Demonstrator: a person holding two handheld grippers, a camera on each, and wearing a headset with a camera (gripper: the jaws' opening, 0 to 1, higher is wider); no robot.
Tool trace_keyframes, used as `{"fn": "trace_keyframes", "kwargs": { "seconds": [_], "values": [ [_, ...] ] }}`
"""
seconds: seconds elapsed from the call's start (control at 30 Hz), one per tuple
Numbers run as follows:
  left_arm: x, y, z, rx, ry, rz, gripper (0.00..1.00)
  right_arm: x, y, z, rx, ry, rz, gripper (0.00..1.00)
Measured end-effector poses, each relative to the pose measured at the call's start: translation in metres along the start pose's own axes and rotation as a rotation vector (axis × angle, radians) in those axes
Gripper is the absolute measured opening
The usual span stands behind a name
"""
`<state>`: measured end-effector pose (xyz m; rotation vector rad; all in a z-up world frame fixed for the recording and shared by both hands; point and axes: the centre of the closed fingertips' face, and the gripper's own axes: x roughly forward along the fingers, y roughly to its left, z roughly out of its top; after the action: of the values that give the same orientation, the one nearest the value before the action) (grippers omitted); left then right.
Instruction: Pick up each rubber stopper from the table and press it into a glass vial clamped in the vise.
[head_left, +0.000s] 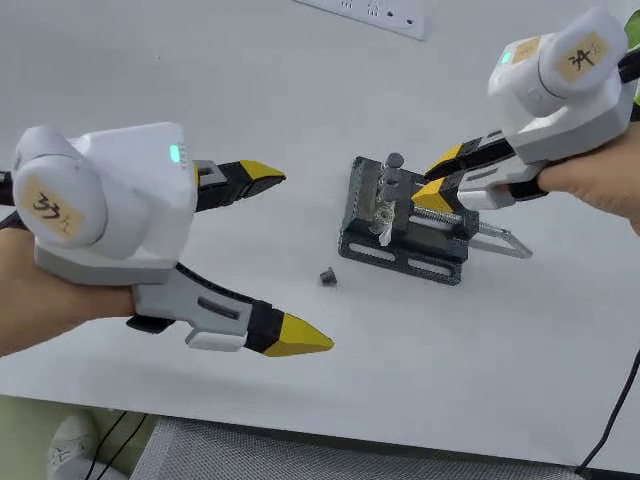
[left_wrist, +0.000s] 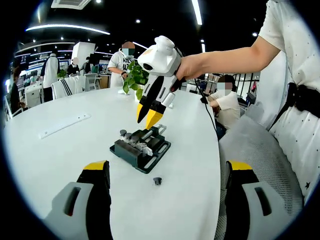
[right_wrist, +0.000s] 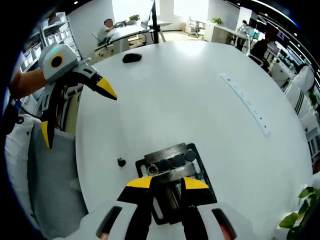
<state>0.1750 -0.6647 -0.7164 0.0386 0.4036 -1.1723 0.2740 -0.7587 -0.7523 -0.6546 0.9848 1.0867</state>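
A loose rubber stopper (head_left: 327, 277) lies on the table (head_left: 200, 60) near the vise (head_left: 400, 255).
Your left gripper (head_left: 285, 258) gapes wide; your right gripper (head_left: 433, 181), narrowly parted and empty, hovers over the vise. The stopper looks light and squashy: pinch its sides. The right gripper view looks down on the vials (right_wrist: 176, 161), one seemingly uncapped; the head view gives them side-on.

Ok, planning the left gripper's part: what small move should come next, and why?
Probably lower the open left gripper down around the loose stopper: it lies ahead between the jaws, and one vial in the vise looks unplugged.
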Motion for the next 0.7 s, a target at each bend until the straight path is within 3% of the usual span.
{"fn": "trace_keyframes", "kwargs": {
  "seconds": [0.37,0.7],
  "values": [
    [-0.006,0.001,0.000,0.007,0.021,0.018,0.97,-0.022,0.006,-0.003,0.021,-0.077,-0.025,0.25],
    [-0.012,0.001,0.000,0.012,0.038,0.036,0.97,-0.031,0.016,-0.009,0.036,-0.164,-0.028,0.34]
  ]
}}
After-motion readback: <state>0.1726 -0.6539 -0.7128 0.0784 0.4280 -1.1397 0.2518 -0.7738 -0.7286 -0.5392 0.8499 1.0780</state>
